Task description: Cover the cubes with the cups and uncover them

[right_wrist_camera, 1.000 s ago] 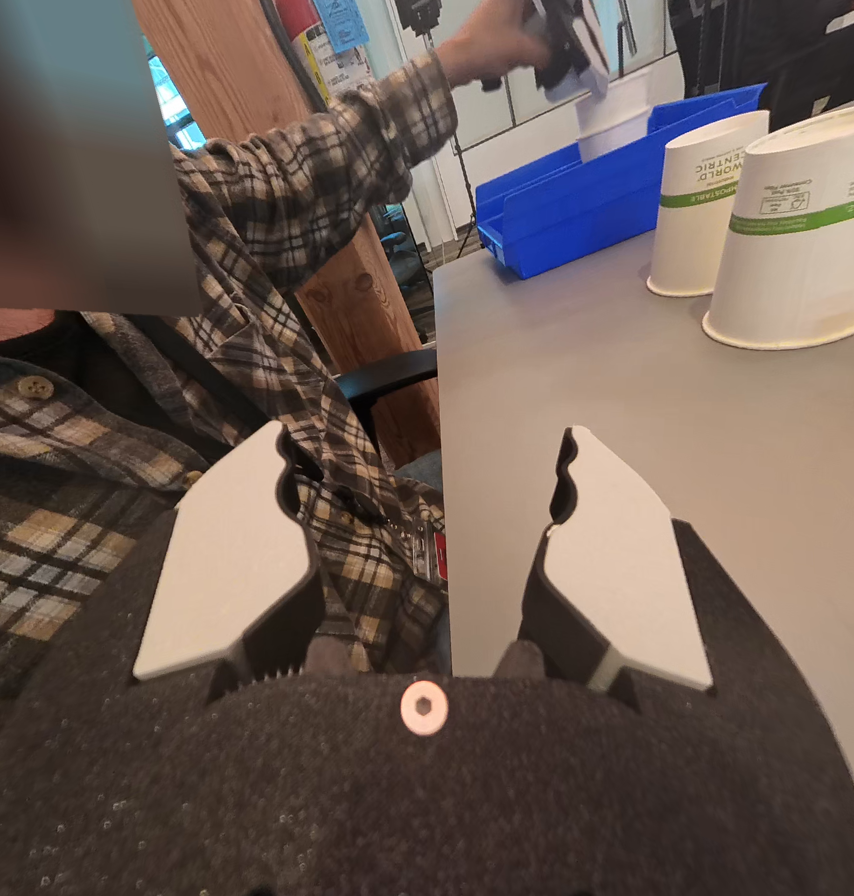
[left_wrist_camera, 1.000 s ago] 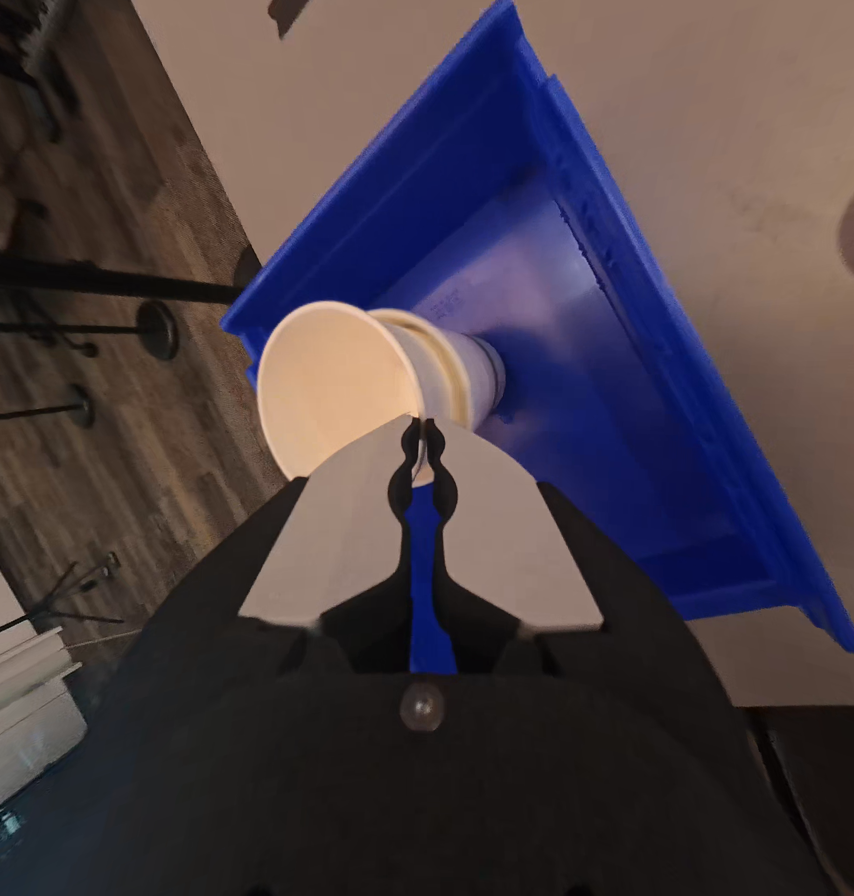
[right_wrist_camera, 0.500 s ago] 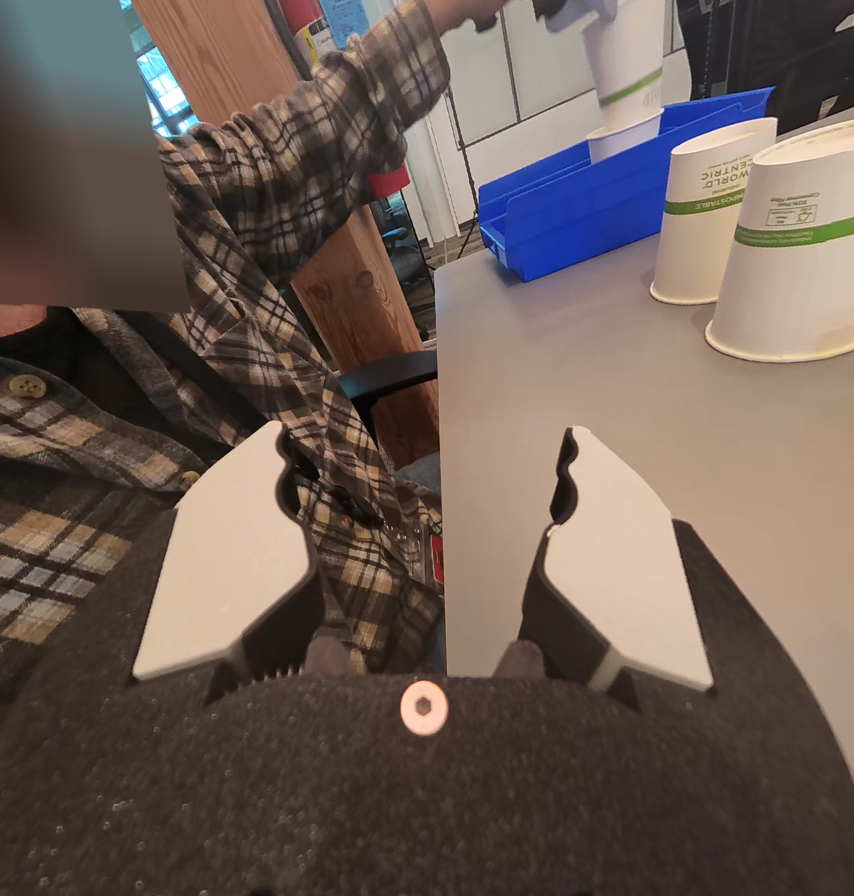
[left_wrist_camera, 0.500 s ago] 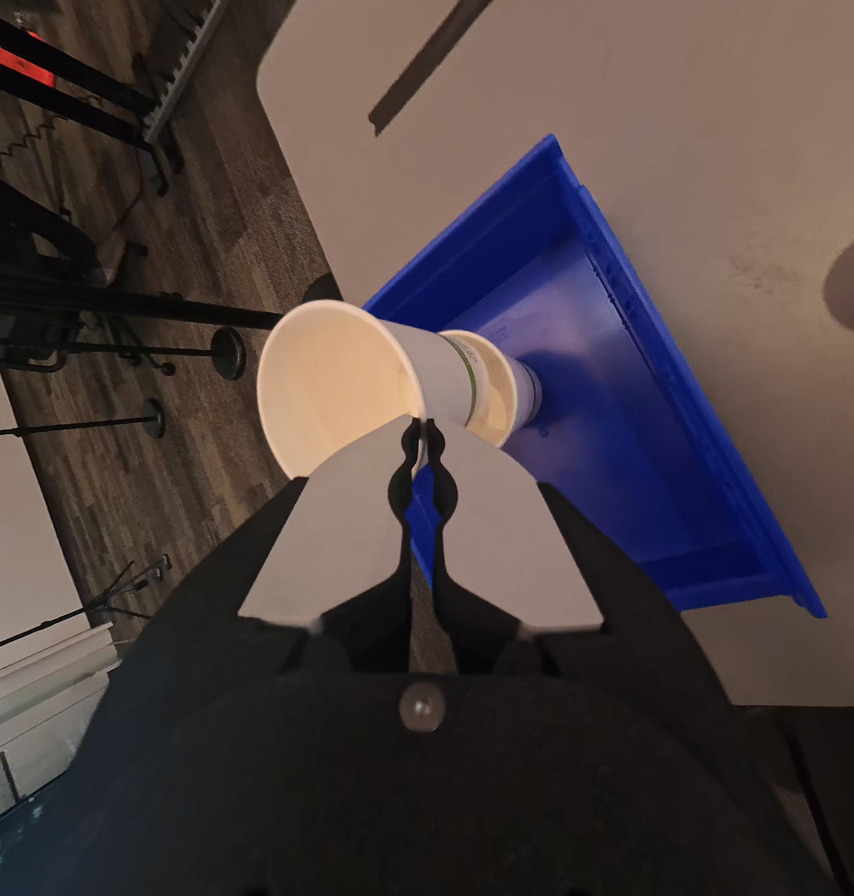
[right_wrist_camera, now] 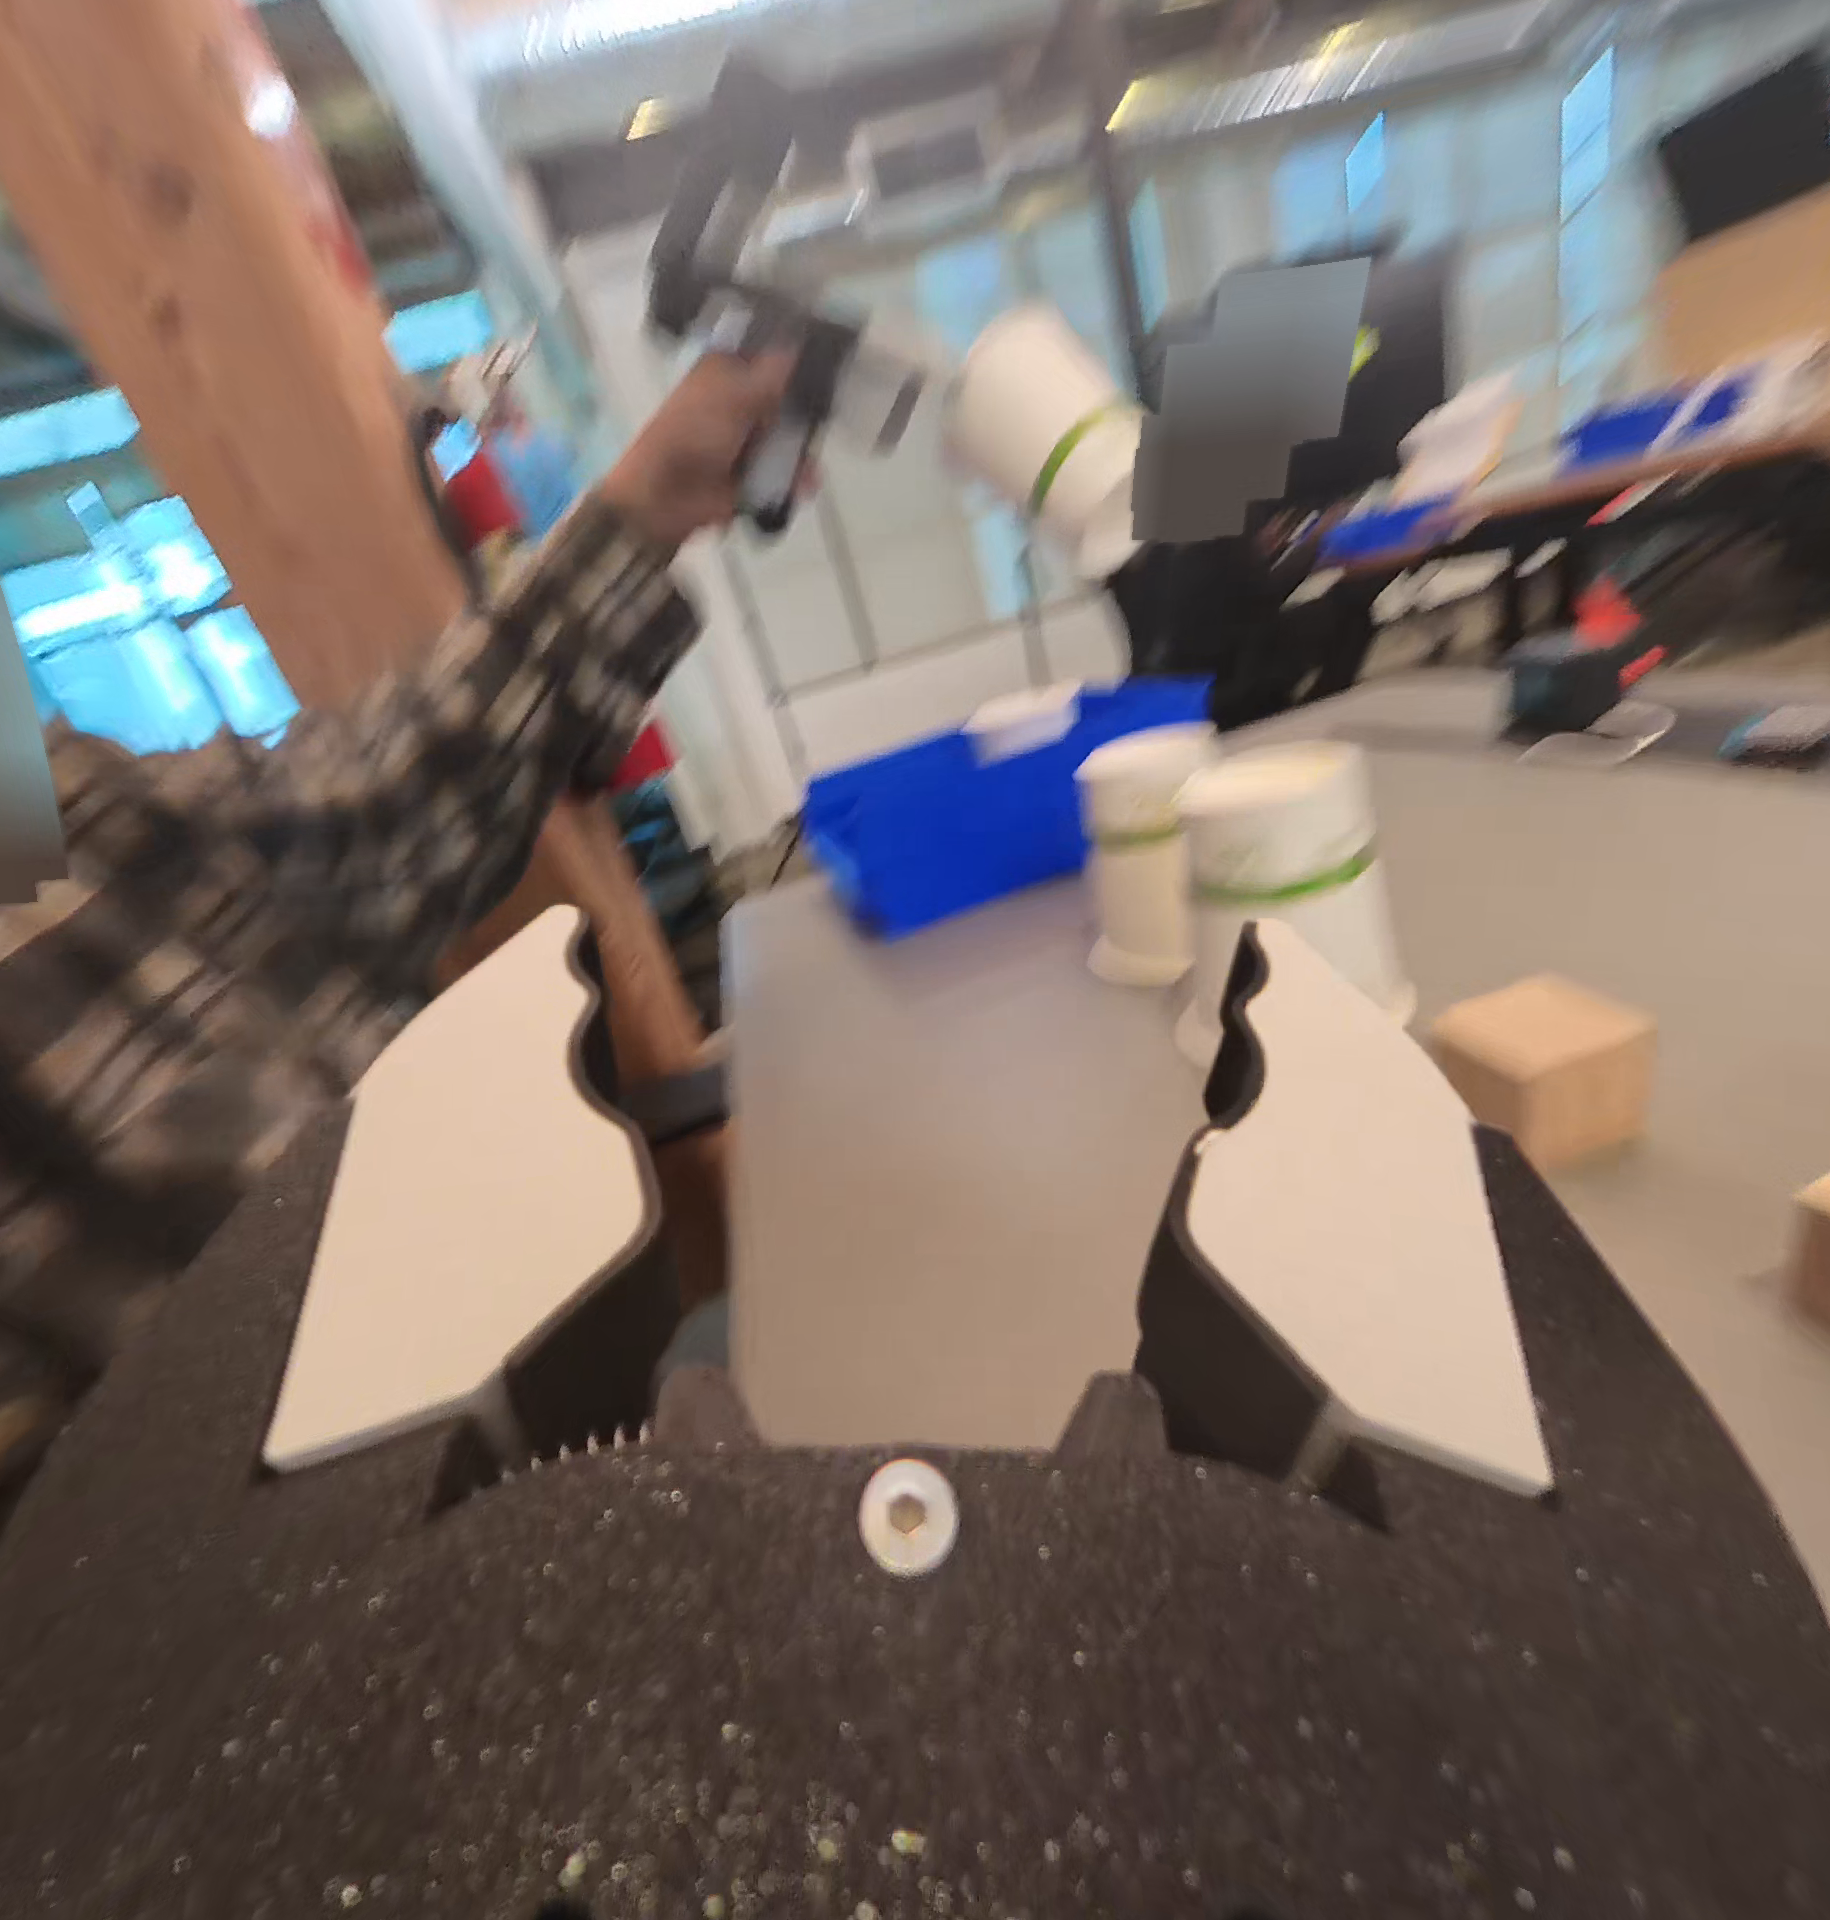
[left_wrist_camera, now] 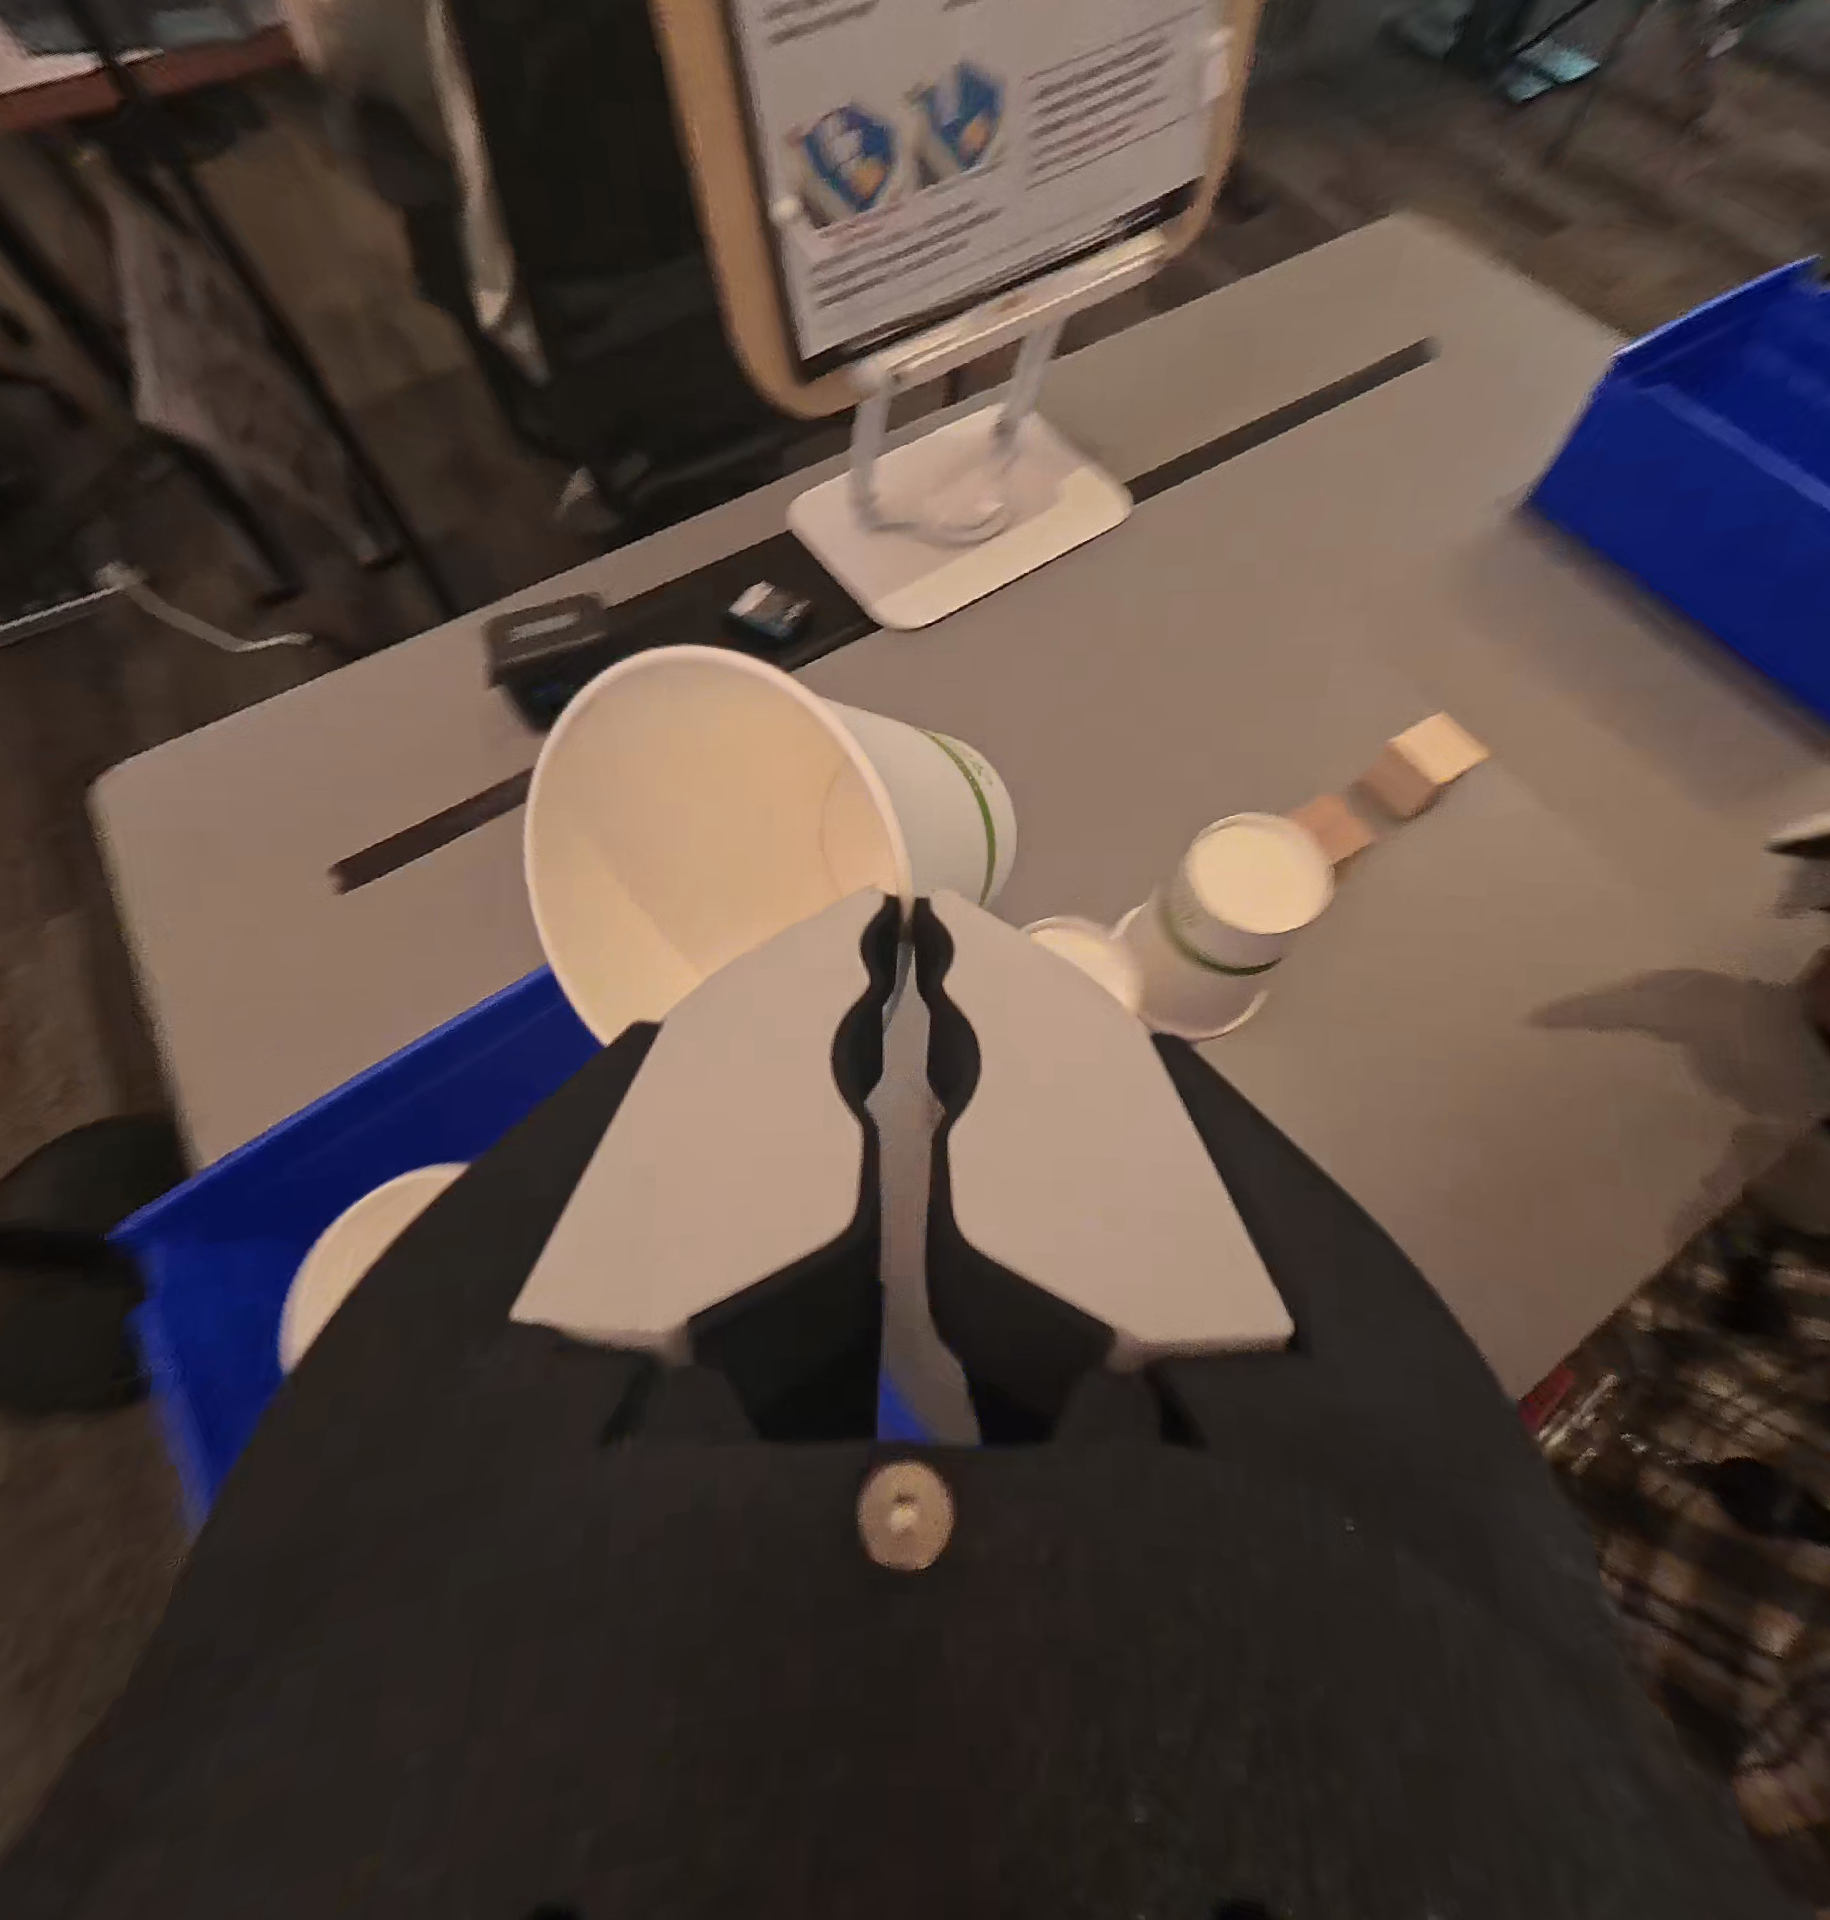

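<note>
Table [left_wrist_camera: 1410, 1091] is where it all sits: two cups [right_wrist_camera: 1290, 873] already stand mouth-down on it near the blue bin [right_wrist_camera: 942, 821], presumably each over a cube, tho I can't see under them. Two wooden cubes [left_wrist_camera: 1420, 774] lie bare, just beside the far inverted cup, so by my read the covering is abt half done and all the uncovering is left. My left tongs [left_wrist_camera: 908, 920] are pressed together on the rim of a third cup [left_wrist_camera: 703, 821], held in the air above the table, mouth tilted back toward the cam; I'd say it goes over a bare cube next. One more cup [left_wrist_camera: 360, 1247] waits in the bin under my left tongs, mostly hidden by them. My right tongs [right_wrist_camera: 916, 997] are spread wide w/ nothing between, hanging low over the near table edge. Hard to read: right view is badly motion-blurred, one cube is cut by its frame edge, and a 2nd blue bin [left_wrist_camera: 1721, 488] is cropped at the left view's far side.
</note>
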A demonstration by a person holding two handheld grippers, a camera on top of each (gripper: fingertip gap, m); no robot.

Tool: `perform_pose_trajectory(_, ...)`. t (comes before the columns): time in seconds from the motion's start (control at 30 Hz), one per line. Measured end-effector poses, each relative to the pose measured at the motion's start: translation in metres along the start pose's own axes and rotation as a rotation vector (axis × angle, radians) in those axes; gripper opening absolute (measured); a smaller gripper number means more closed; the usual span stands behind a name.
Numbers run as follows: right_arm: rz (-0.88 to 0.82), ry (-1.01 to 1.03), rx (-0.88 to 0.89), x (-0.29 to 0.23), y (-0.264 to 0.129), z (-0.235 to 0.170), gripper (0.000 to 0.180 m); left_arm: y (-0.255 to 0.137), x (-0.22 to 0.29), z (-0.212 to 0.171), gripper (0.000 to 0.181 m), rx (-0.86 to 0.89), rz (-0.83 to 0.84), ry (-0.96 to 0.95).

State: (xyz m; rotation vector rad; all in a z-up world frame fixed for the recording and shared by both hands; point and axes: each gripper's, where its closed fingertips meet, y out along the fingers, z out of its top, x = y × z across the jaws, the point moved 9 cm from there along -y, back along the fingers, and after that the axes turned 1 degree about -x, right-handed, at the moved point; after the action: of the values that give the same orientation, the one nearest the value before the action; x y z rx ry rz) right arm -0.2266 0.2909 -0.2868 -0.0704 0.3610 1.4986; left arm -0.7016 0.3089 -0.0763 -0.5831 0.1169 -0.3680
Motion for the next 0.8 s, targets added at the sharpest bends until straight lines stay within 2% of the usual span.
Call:
perform_pose_trajectory(0.13,-0.095,-0.078,0.114,0.025,0.028,0.019,0.112,0.032,0.049,-0.003,0.002,0.128,-0.234,-0.033)
perform_pose_trajectory(0.23,-0.096,-0.110,0.143,0.039,0.050,0.032,0.113,0.053,0.082,-0.007,0.002,0.207,-0.445,-0.088)
perform_pose_trajectory(0.37,-0.064,-0.170,0.096,0.045,0.074,0.049,0.112,0.076,0.117,-0.019,0.002,0.272,-0.669,-0.155)
perform_pose_trajectory(0.67,-0.014,-0.133,0.012,0.050,0.093,0.054,0.110,0.115,0.165,-0.046,0.002,0.341,-0.958,-0.238)
perform_pose_trajectory(0.8,0.016,-0.089,0.025,0.051,0.090,0.054,0.096,0.126,0.175,-0.057,0.002,0.330,-0.995,-0.238)
